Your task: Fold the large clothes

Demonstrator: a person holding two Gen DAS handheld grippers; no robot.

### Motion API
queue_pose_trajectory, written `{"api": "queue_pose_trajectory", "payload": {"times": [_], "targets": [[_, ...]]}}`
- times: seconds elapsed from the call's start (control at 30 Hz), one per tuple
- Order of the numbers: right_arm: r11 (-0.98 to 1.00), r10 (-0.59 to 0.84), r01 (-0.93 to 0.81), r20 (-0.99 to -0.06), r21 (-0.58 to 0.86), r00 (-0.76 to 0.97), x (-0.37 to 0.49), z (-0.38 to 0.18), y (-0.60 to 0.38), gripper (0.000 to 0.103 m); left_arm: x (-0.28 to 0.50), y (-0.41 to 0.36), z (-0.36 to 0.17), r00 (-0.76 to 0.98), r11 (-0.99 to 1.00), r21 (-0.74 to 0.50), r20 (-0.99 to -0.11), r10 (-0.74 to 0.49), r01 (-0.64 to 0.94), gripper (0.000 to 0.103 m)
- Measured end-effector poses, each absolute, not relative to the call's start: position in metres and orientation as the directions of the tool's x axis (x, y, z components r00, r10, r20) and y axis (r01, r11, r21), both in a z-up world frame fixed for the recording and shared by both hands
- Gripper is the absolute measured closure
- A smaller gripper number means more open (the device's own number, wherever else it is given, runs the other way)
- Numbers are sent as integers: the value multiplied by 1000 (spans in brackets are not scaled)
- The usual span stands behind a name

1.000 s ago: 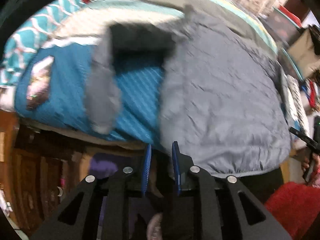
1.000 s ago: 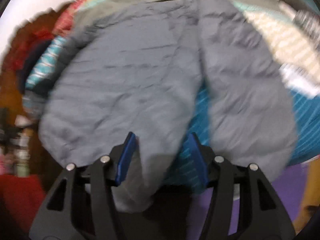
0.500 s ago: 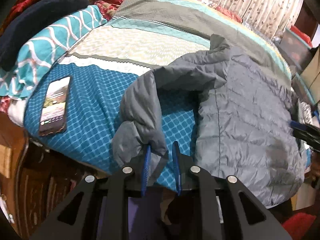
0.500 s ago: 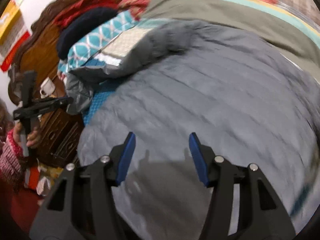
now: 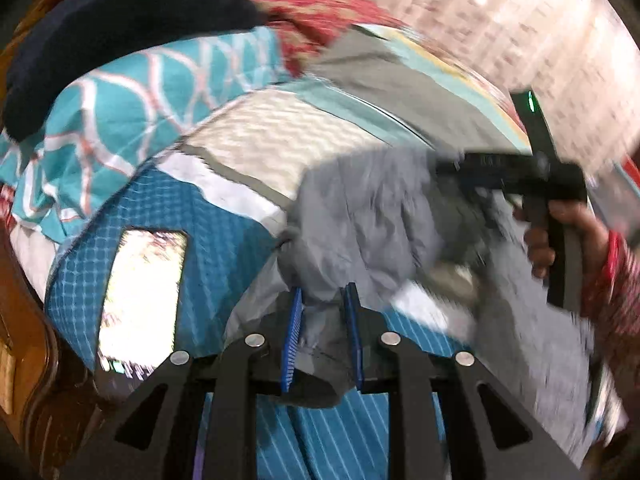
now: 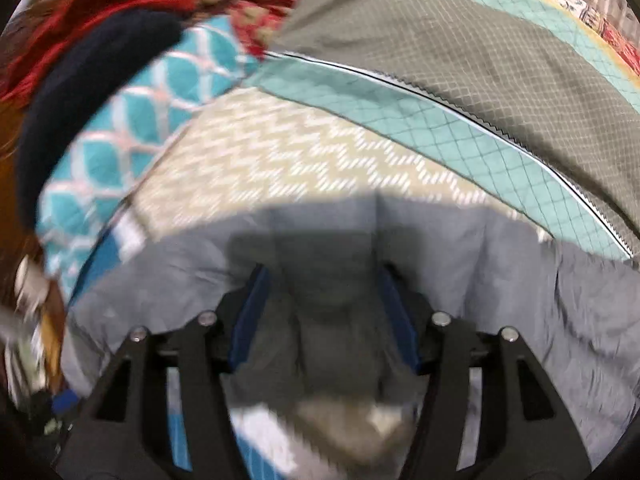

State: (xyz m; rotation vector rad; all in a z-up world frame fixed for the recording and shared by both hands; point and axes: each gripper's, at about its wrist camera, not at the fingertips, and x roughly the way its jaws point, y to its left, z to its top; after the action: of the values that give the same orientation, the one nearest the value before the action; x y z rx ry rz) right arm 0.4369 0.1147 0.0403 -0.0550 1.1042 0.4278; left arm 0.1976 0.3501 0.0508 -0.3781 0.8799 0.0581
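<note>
We are seeing one gray jacket (image 5: 372, 216), one phone (image 5: 140, 292) and two tongs. Our left tongs (image 5: 322, 344) are pinching a bit of the jacket. The jacket is bunching between our right tongs (image 6: 324, 320) too, but we cannot tell if they are squeezing it.

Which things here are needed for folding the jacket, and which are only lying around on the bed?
Part of the job: grey jacket; left claw, gripping its fabric; right claw, also around jacket fabric.

Just lying about: phone; teal patterned pillow; dark blue cloth.
</note>
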Motion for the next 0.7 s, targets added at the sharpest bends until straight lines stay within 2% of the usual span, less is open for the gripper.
{"api": "queue_pose_trajectory", "payload": {"times": [0.07,0.2,0.3,0.4,0.53,0.63,0.7], "targets": [[913,340,-351,-865,209,369,441,33,115,47,202,369,53,660,911,-338,-744,-106,-235,61],[881,441,-377,-786,286,432,411,39,92,47,192,397,61,721,874,-403,-687,-92,-272,61],[892,446,-332,-713,306,542,379,44,62,47,191,407,71,780,845,-478,-613,-123,-242,61],[931,362,-230,-655,282,663,358,44,26,47,202,387,75,786,880,-450,-595,-167,-153,61],[909,335,-45,-664,413,668,377,24,-27,47,232,351,48,708,930,-350,-684,-175,-108,61],[926,304,-26,-703,377,643,407,13,-40,47,263,346,1,565,952,-231,-821,-80,-200,61],[947,295,-35,-822,319,487,451,-16,-42,47,273,353,-31,440,952,-140,-898,-6,-274,61]]}}
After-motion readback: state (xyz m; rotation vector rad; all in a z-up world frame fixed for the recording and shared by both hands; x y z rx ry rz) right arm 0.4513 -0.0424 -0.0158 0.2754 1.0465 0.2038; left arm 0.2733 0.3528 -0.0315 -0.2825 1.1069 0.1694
